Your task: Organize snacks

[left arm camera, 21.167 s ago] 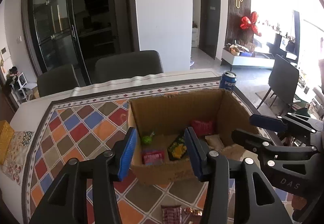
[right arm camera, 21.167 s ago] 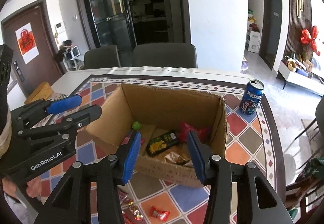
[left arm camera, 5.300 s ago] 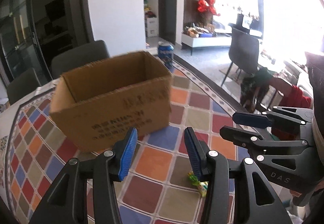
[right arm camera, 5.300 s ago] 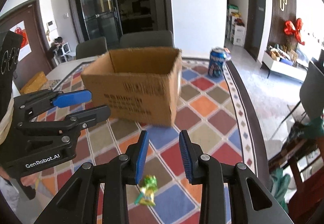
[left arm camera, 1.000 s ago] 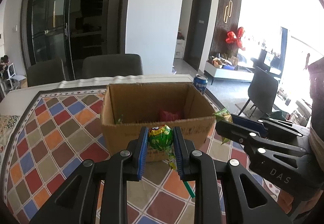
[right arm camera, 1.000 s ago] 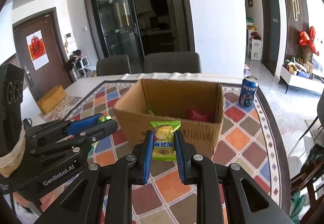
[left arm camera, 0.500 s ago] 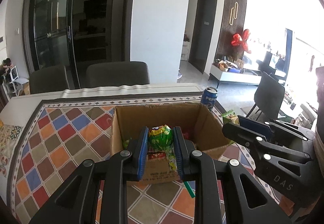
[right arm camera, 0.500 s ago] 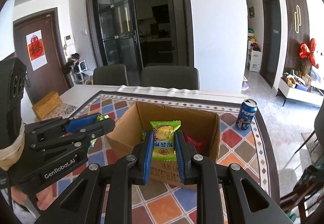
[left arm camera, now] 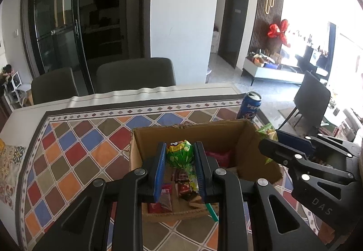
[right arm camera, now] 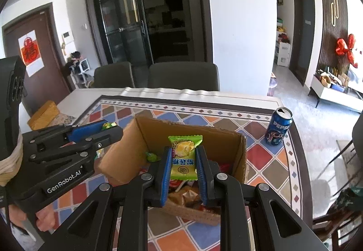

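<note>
Closer over the cardboard box (right arm camera: 229, 144) now — "PEPSI" can (right arm camera: 278, 129) beside.

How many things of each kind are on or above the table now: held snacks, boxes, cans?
Held snacks: 2, the green lollipop in the left gripper and the durian candy packet in the right gripper
Cardboard box: 1
Pepsi can: 1
Total: 4

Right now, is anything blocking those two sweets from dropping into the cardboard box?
Nothing visible does. The green lollipop and the durian candy packet both hang over the open cardboard box, with only loose snacks below them.
</note>
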A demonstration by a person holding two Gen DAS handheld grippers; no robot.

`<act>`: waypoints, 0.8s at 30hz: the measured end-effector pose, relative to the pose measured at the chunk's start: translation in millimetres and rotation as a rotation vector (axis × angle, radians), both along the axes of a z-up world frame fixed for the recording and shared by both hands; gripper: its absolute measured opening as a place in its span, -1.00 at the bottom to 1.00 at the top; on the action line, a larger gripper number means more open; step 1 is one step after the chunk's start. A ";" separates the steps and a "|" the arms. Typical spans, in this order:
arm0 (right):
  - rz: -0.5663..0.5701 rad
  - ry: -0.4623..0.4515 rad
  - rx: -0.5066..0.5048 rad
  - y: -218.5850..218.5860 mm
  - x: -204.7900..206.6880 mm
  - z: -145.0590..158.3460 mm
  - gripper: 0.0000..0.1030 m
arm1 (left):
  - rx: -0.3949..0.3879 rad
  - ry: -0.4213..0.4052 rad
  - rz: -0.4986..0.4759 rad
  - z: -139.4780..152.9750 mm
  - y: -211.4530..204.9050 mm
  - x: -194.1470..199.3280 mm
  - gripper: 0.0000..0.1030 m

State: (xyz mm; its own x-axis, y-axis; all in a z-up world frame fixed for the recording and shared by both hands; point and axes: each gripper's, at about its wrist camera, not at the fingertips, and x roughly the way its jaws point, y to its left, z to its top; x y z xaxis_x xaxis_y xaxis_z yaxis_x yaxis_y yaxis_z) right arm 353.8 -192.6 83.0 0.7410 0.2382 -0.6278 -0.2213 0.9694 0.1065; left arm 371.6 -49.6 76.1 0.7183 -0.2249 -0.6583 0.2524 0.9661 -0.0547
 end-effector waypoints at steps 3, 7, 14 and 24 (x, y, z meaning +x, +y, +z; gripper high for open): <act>-0.014 0.011 -0.001 -0.8 7.7 -0.6 -0.54 | 0.015 0.004 0.018 -2.3 0.4 4.6 -0.25; -0.045 0.026 -0.020 -2.7 11.5 -3.0 -0.32 | 0.027 -0.008 0.036 -1.3 5.1 -2.4 -0.17; -0.051 -0.008 -0.045 -4.3 -15.3 -2.1 -0.16 | 0.065 -0.090 0.066 7.3 9.3 -47.2 0.14; -0.071 -0.090 -0.034 -9.5 -81.8 7.3 0.09 | 0.075 -0.177 0.102 15.1 18.5 -119.2 0.39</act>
State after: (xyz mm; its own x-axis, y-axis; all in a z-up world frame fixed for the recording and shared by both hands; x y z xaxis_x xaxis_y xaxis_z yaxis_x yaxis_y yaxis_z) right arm 272.0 -202.1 90.3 0.8093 0.1628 -0.5644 -0.1592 0.9856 0.0560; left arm 252.4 -31.1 91.2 0.8406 -0.0999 -0.5324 0.1519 0.9869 0.0547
